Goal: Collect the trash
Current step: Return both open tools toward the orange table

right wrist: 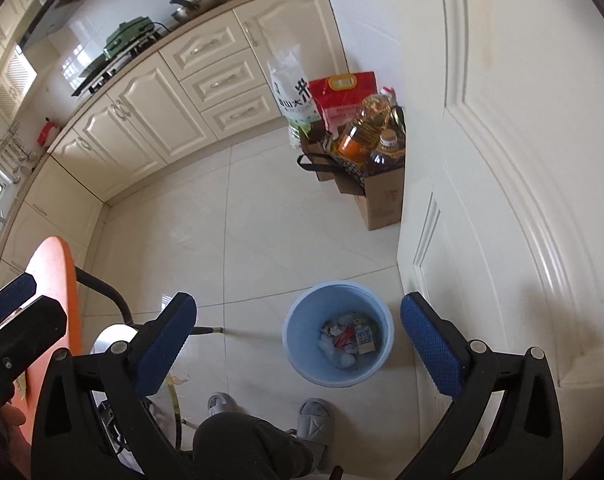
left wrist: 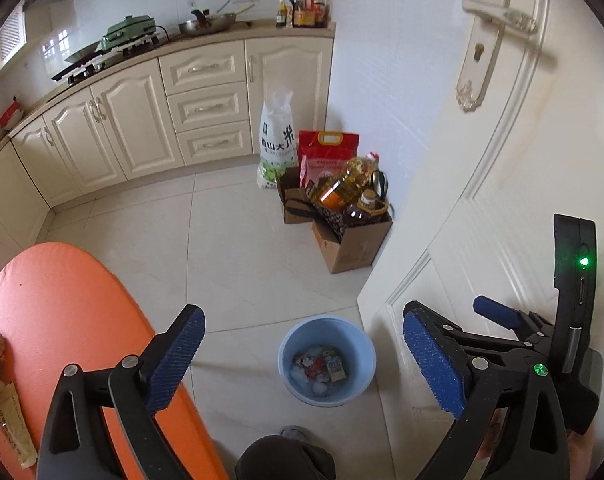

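A light blue bin stands on the tiled floor by the door, with crumpled white tissue, a red wrapper and a small carton inside. My left gripper hangs above it, open and empty, blue pads wide apart. My right gripper is likewise open and empty over the bin; part of it shows at the right of the left wrist view. On the orange table at the left lie a paper wrapper and food scraps.
A white door stands close on the right. Cardboard boxes with oil bottles and rice bags sit in the corner by cream cabinets. A person's knee and grey slippers are below, beside the bin.
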Motion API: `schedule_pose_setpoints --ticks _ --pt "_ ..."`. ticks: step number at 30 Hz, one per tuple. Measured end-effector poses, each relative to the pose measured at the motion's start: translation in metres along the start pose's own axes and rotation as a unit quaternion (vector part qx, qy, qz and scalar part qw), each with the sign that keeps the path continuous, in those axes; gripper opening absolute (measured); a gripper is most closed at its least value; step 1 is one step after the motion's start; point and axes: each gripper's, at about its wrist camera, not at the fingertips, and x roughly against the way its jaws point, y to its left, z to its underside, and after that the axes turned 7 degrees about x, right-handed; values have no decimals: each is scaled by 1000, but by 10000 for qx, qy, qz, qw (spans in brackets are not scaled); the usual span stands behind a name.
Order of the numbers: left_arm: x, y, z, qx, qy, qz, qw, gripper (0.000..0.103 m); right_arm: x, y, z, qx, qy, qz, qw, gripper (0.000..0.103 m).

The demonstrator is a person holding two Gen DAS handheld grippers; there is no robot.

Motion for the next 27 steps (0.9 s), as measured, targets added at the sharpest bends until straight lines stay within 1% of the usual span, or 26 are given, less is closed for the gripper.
schedule_pose_setpoints --ticks 2,6,10,12,16,19,22,27 --pt "35 14 8 80 -304 26 9995 102 24 17 -4 103 -204 -72 9997 103" --pt "96 41 31 216 -860 -35 9961 102 70 58 -9 420 -600 -210 9971 103" --pt "153 79 70 426 -1317 -171 9902 102 108 103 -5 740 -934 -410 9920 103" --pt "184 97 92 598 -1553 -268 9857 102 125 128 -3 921 -1076 -515 9886 103" --pt "233 126 138 922 -1951 -553 9749 102 153 178 5 1321 -1326 -728 9796 103" --pt "271 148 175 1229 -2211 -770 9644 102 167 211 14 1579 -1427 -883 9731 103" --pt "305 161 209 1447 -2433 -983 9541 102 185 247 26 1840 -1543 -1083 9647 103" --pt "353 184 266 1797 -2648 -1420 9367 102 209 302 45 2252 -1724 -1424 9483 103"
